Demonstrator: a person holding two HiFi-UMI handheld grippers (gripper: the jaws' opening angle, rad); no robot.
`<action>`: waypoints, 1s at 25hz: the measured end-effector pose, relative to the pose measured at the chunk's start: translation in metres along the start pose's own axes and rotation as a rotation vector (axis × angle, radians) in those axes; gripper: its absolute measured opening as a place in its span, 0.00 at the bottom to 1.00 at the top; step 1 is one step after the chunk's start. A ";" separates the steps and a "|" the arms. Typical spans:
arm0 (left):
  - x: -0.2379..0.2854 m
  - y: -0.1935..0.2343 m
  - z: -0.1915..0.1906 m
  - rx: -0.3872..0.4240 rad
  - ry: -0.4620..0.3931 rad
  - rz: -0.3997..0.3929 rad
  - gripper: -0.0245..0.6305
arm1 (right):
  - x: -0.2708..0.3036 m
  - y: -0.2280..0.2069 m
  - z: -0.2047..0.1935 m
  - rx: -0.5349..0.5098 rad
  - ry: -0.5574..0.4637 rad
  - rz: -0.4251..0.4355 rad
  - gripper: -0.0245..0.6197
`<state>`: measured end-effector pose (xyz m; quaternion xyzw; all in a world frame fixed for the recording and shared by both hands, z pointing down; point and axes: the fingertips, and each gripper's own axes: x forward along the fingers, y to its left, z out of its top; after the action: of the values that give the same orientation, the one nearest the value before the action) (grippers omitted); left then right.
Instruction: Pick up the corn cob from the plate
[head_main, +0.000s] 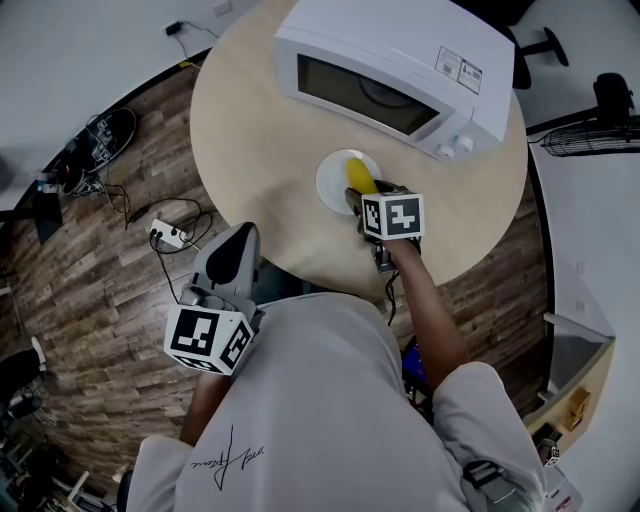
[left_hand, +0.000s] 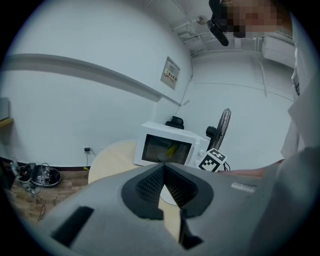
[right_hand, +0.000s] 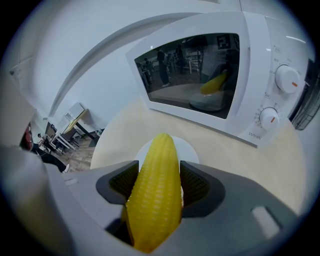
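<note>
left gripper (left_hand: 163, 170): jaw tips pressed together, nothing held between | straight ahead of tips: white microwave (left_hand: 167, 147) on round table (left_hand: 112, 157) | just right of tips: marker cube (left_hand: 214, 160) | farther right, behind: fan (left_hand: 223, 125)

Round beige table (head_main: 250, 130), dark wood-plank floor (head_main: 90, 300), white walls (left_hand: 75, 110).

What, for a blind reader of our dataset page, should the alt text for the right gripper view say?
The right gripper has its jaws closed on a yellow corn cob, its tip pointing away over a white plate. Beyond, on the pale table, stands a white microwave with its door shut.
</note>
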<state>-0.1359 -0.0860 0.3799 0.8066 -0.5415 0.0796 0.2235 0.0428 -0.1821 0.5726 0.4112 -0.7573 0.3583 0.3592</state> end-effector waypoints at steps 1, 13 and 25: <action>0.000 -0.001 0.000 0.000 0.000 -0.001 0.04 | -0.001 0.000 0.000 -0.001 -0.003 0.003 0.46; 0.000 -0.009 -0.006 -0.026 0.003 -0.021 0.04 | -0.021 0.001 0.003 0.003 -0.054 0.034 0.46; -0.002 -0.018 -0.012 -0.035 0.003 -0.031 0.04 | -0.045 0.006 0.006 -0.017 -0.113 0.053 0.46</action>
<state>-0.1187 -0.0734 0.3851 0.8107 -0.5298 0.0681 0.2396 0.0545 -0.1682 0.5301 0.4073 -0.7900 0.3377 0.3098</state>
